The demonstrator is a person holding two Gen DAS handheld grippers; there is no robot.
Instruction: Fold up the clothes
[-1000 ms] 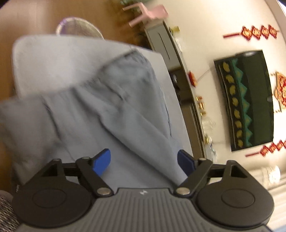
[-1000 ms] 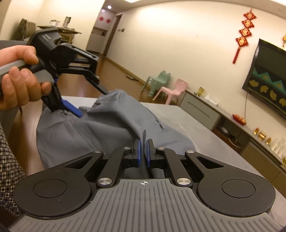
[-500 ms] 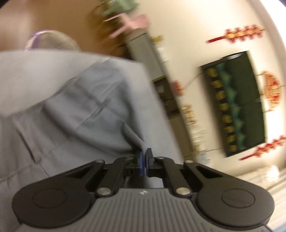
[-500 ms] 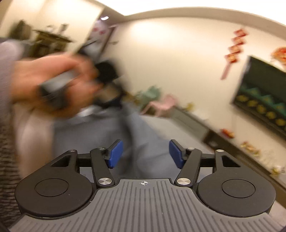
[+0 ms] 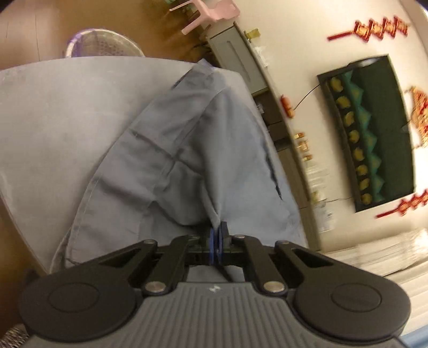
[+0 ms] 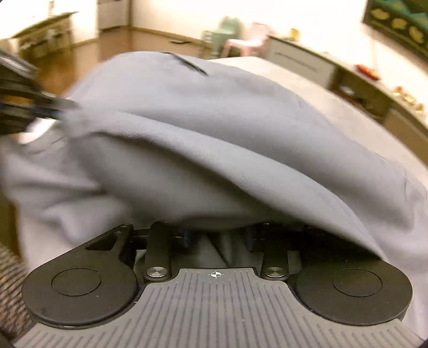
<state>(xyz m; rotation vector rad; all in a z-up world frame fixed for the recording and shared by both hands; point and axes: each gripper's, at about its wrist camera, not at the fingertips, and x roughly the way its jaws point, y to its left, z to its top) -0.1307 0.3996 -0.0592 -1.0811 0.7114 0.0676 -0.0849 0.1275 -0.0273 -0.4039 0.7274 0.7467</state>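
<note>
Grey trousers point(image 5: 187, 150) spread in loose folds on the grey bench point(image 5: 53, 120), one end reaching toward its far edge, near end bunched up at both tools. Dark slit pocket point(image 5: 272, 174) showing near the right edge of the cloth.

Left tool point(image 5: 218, 242) fully closed, blue pads point(image 5: 212, 241) pinching a ridge of the trousers at the near end. Seen blurred from the right wrist view at the far left point(image 6: 32, 112), gripping the cloth edge.

Right tool point(image 6: 218, 238) about half open and closing, tucked under a draped fold point(image 6: 214, 160) hiding its fingertips; cloth lying between the jaws, pads not seen pressing on it.

Beyond the bench: wooden floor point(image 5: 32, 26), pink chair point(image 5: 211, 10), low cabinet point(image 5: 235, 59), dark wall panel point(image 5: 374, 133).
</note>
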